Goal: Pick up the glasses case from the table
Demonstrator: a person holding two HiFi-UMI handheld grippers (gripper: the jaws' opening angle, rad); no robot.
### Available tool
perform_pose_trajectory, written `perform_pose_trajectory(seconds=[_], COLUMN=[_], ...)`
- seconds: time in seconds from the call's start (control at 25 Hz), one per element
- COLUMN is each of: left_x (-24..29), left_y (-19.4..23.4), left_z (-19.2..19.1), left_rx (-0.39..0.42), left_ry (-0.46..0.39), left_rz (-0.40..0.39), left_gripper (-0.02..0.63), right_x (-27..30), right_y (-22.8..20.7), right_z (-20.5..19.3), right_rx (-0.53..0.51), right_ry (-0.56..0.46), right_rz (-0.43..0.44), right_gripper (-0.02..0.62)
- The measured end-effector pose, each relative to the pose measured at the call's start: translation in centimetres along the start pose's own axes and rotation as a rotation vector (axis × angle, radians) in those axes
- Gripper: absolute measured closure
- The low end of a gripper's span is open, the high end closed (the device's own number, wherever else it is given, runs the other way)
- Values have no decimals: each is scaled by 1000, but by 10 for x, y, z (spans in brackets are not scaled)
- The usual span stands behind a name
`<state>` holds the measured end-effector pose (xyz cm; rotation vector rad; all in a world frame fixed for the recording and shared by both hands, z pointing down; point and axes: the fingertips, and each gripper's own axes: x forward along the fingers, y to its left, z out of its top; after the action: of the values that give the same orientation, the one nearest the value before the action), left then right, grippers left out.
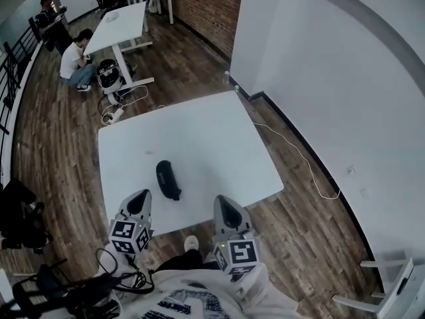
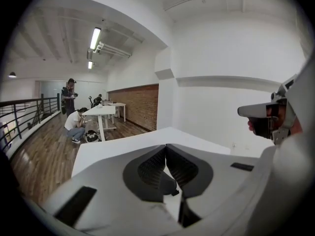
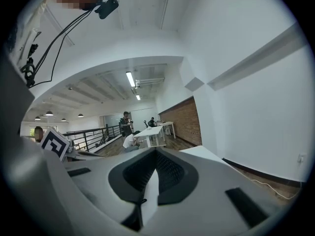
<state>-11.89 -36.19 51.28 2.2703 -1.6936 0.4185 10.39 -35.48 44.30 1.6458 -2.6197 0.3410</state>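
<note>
A black glasses case (image 1: 169,179) lies on the white table (image 1: 219,138), near its front edge and left of the middle. My left gripper (image 1: 139,199) hovers at the front edge, just left of the case and short of it, with its jaws shut and empty. My right gripper (image 1: 224,203) is at the same edge, to the right of the case, jaws also together with nothing in them. In the left gripper view the fingertips of the left gripper (image 2: 166,147) meet over the tabletop. In the right gripper view the right gripper (image 3: 156,152) points along the table, tips closed.
A second white table (image 1: 123,22) stands far back, with a person crouching (image 1: 76,62) beside it. A white wall (image 1: 332,78) runs along the right, and a cable (image 1: 305,159) trails on the wooden floor. A white chair (image 1: 392,288) is at the lower right. A railing (image 1: 13,72) is on the left.
</note>
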Motion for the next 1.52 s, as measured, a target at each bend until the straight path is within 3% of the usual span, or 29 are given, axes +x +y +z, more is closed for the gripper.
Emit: perform_pose_trajectory(seconds=[0.08,0.28,0.48,0.64,0.84,0.92,1.16,1.52], left_x=[8,30,56,83,123,139,167,179], left_y=[6,11,4,1,18,24,40,42], left_z=[-3,-12,-26,-43,-81,-95,-131,-158], left_rx=[-25,-97,-143,-200,-351,-376,-356,-322], left_ry=[23,74,133,203,328,376,500,594], left_rz=[2,-27,-56,-38,47,82,167,172], left_gripper=[573,485,251,156,156,156,156,156], right_x=[9,19,14,7,-3,-9,-25,-31], right_y=[0,-9,-26,-42,-58,-65,-82,-86], right_z=[1,4,-1,-2,4,8,10,11], right_rx=[1,-4,-4,-14,-31,-35,-44,-52], right_ry=[3,3,27,39,45,45,50,54], right_rz=[-4,-19,-58,-93,-138,-160,-215,-241], right_gripper=[591,590,591,591,591,591,591,591])
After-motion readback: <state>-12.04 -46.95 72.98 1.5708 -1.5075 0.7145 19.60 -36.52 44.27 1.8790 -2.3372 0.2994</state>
